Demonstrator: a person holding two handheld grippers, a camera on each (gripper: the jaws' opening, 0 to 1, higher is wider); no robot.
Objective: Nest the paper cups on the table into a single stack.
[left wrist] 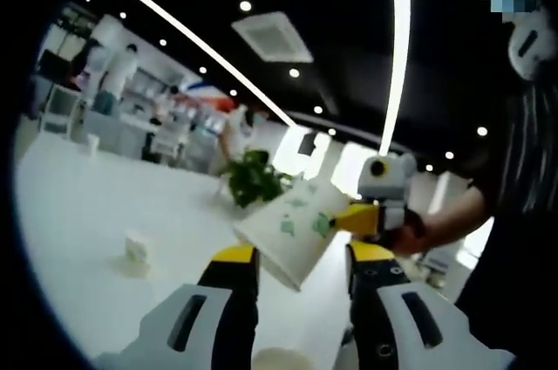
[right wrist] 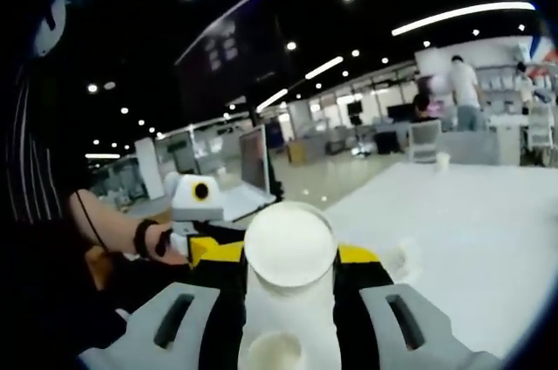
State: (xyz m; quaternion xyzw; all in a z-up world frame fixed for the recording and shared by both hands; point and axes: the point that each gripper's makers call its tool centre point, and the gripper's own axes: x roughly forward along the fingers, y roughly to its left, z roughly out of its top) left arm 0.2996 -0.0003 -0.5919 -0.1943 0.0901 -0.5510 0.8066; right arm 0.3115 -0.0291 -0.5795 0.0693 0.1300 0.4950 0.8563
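Right gripper view: right gripper (right wrist: pixel 290 276) grips green-printed paper cup (right wrist: pixel 289 252), print unreadable; left gripper (left wrist: pixel 301 270) open.

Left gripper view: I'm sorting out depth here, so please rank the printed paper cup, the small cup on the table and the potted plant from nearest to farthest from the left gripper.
1. Printed paper cup, tilted just above the left gripper.
2. Small cup, on the white table, to the left.
3. Potted plant, beyond the printed cup, at the table's far side.
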